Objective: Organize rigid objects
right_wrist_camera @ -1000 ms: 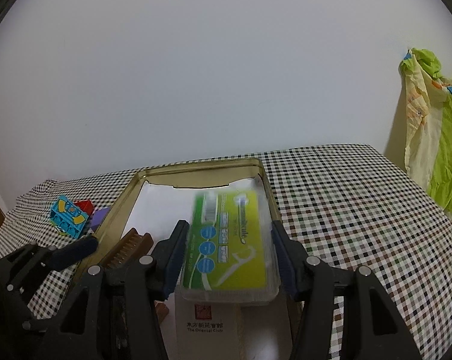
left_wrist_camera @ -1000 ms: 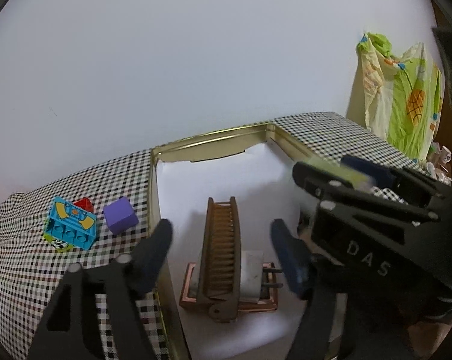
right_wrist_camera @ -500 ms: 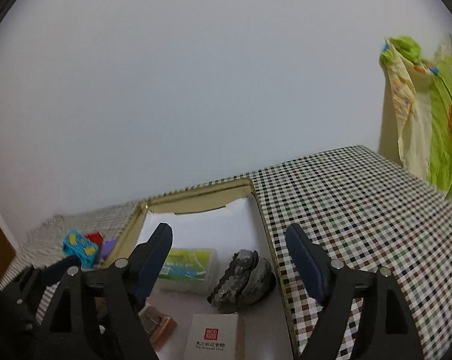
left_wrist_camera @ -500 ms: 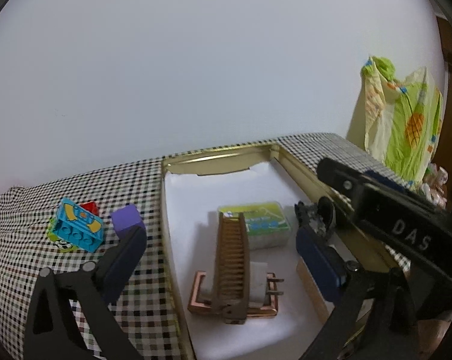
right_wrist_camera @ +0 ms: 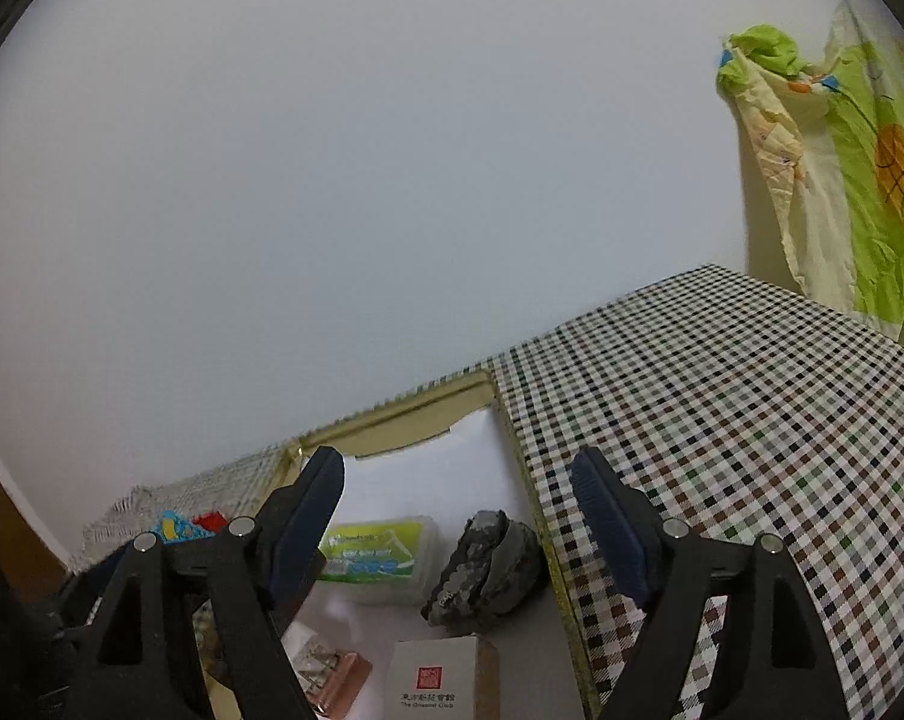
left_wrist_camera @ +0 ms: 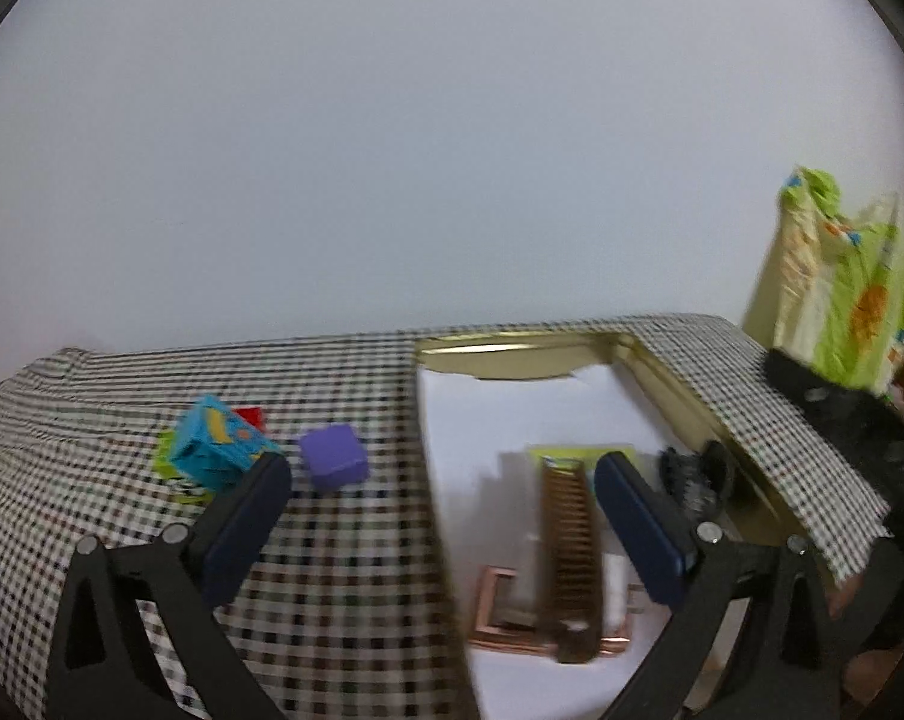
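A gold tin tray lined with white paper sits on the checked tablecloth. In it lie a green-labelled clear floss box, a grey rock, a brown wooden comb across a copper frame, and a white card box. Left of the tray lie a purple cube, a blue toy block and a red piece. My left gripper is open and empty over the tray's left rim. My right gripper is open and empty above the tray.
A green and yellow patterned cloth hangs at the right beyond the table; it also shows in the left wrist view. A plain white wall stands behind the table. The checked cloth spreads right of the tray.
My right gripper let go of the floss box into the tray and drew back, open. My left gripper swung left, toward the toy blocks.
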The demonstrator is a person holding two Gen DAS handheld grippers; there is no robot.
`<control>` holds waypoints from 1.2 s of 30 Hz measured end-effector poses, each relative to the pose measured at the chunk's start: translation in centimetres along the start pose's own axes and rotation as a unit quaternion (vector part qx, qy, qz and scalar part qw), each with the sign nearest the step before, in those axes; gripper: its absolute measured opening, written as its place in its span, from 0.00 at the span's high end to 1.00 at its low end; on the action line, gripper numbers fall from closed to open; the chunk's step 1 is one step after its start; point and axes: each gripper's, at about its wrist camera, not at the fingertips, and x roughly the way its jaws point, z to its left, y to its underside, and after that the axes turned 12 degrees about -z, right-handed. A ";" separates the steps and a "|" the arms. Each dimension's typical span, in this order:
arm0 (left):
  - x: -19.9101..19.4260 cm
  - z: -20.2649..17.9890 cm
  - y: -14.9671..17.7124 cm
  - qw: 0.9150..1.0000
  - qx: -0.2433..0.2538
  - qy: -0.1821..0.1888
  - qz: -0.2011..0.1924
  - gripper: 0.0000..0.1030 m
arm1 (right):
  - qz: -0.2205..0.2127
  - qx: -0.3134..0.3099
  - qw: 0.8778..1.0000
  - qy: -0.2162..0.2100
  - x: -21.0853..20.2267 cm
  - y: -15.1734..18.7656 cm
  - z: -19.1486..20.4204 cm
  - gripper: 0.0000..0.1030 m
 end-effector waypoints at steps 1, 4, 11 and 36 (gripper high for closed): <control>0.0 0.5 -0.1 1.000 -0.002 -0.013 -0.007 0.01 | -0.010 0.000 1.000 -0.001 -0.3 0.0 0.1 0.22; 0.0 1.5 -0.2 0.999 -0.009 -0.031 -0.013 0.01 | -0.051 -0.009 0.999 0.007 -1.5 -0.3 0.6 0.22; -0.4 3.6 0.0 0.996 -0.018 -0.076 -0.031 0.01 | -0.101 -0.034 0.994 0.034 -2.6 0.2 2.0 0.17; -1.5 11.5 1.2 0.987 0.012 -0.146 -0.060 0.01 | -0.141 -0.160 0.976 0.049 -3.2 3.9 9.4 0.13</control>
